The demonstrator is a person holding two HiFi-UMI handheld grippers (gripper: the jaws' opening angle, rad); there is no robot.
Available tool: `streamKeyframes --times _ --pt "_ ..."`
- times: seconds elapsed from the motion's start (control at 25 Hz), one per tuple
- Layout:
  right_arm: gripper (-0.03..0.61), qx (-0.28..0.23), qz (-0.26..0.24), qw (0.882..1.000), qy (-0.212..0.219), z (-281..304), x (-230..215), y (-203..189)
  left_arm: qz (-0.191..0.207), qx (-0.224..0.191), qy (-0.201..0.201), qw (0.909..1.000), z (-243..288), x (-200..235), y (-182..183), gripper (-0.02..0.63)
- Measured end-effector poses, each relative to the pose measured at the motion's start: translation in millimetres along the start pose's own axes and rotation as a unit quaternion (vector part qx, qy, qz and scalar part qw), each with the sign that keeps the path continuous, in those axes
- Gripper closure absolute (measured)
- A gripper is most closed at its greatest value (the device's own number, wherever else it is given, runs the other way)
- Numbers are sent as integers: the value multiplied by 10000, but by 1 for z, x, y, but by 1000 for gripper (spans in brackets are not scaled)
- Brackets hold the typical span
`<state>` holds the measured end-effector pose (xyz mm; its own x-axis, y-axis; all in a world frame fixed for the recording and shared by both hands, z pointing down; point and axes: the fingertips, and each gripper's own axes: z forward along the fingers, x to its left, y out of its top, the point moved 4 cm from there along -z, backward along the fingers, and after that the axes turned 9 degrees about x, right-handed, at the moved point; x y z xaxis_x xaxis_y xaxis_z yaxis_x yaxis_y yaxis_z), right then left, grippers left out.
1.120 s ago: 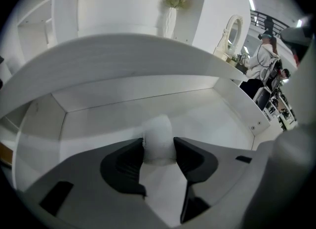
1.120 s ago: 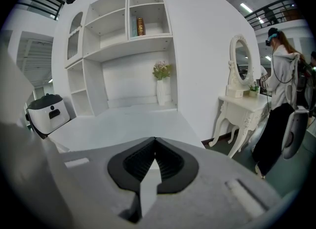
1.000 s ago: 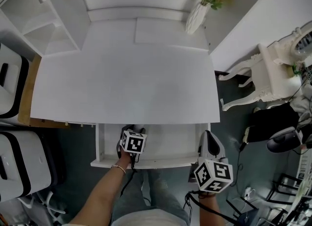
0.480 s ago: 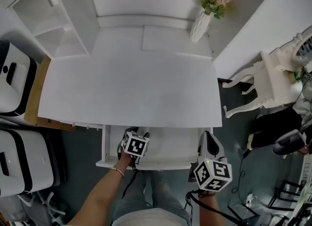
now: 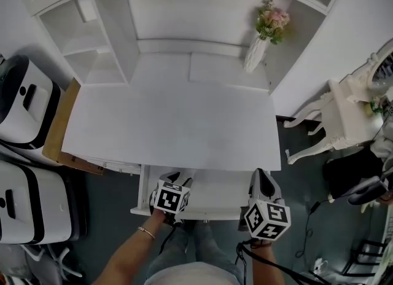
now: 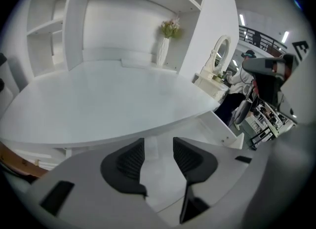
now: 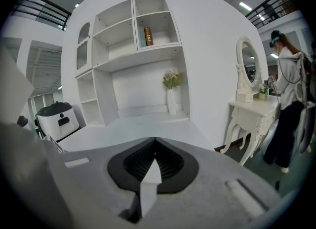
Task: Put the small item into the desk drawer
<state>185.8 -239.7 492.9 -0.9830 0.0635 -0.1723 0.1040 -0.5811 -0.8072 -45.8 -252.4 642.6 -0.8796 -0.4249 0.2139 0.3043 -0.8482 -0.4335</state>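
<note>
The white desk [image 5: 172,124] has its drawer [image 5: 221,195] pulled out under the front edge. My left gripper [image 5: 178,177] hangs over the drawer's left part. In the left gripper view its jaws [image 6: 158,150] stand apart and are closing, with nothing pressed between them. A small pale flat piece [image 6: 150,146] shows on the drawer floor [image 6: 163,183] through the gap; I cannot tell what it is. My right gripper [image 5: 261,178] is at the drawer's right end, shut [image 7: 154,150] with its pads together and nothing held.
A vase of flowers [image 5: 258,47] stands at the desk's back right, below open shelves [image 5: 92,38]. White appliances [image 5: 24,99] and a wooden board [image 5: 61,130] are on the left. A white dressing table [image 5: 344,105] and a person [image 7: 289,99] are to the right.
The left gripper has drawn back toward the drawer's front edge. The head view has tilted up and shows more shelving. The right gripper has stayed where it was.
</note>
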Motion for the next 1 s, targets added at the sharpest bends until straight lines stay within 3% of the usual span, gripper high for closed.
streamKeyframes --times 0.2,0.36,0.52,0.72,1.0 --pt "574 -155 -83 9997 161 -6 15 11 -175 -768 204 9967 -57 3 17 471" --pt "574 -257 -196 9990 299 -13 28 19 -296 -1492 456 9873 -110 9 35 511" --pt "574 -429 -346 9976 407 -19 38 33 -481 -2242 667 9711 -162 13 51 569" --pt "574 -707 -534 9947 515 -27 47 58 -728 -3046 894 9455 -218 20 66 594" --pt "574 -1205 -778 9885 475 -40 49 97 -729 -3781 1481 9109 -273 34 86 601"
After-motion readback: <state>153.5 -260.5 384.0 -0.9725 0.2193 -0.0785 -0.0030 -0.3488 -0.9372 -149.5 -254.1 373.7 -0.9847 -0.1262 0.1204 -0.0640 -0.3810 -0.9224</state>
